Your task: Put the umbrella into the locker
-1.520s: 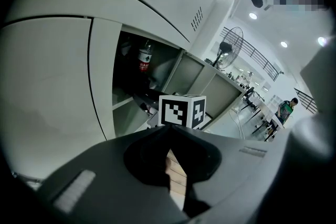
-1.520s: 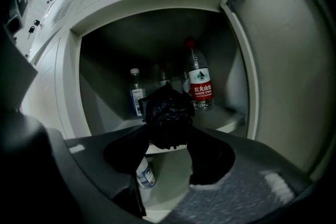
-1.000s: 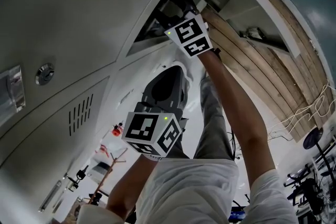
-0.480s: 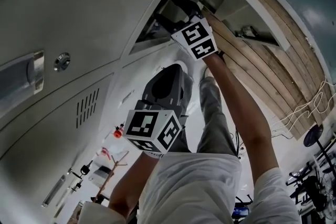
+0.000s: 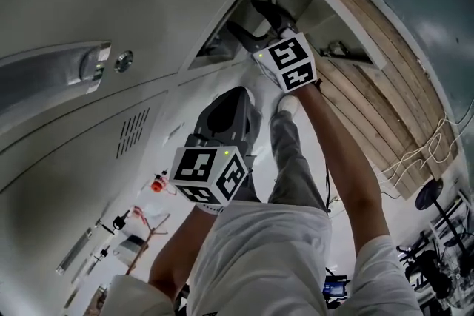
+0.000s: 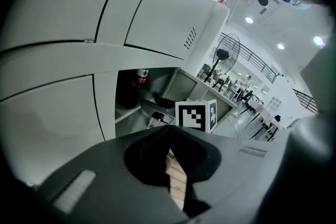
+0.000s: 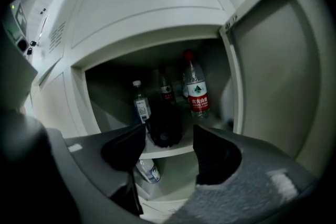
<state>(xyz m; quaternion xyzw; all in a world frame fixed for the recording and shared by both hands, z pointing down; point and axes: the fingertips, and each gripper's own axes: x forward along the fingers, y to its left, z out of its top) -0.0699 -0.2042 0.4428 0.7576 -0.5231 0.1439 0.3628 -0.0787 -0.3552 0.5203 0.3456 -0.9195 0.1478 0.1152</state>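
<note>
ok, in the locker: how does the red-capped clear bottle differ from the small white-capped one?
The clear plastic bottle with the red cap is taller and wider than the small clear plastic bottle with the white cap. Its cap is red, the small bottle's white. Its label is red; the small bottle's is pale. Both stand upright on the white locker shelf, the red-capped one farther right.

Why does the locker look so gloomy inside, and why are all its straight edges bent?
Right gripper view: the locker is shadowed inside, so the dark umbrella barely stands out, while the red-labelled bottle catches light. Left gripper view: ceiling lamps glare. Head view: the wide lens bows the locker doors.
</note>
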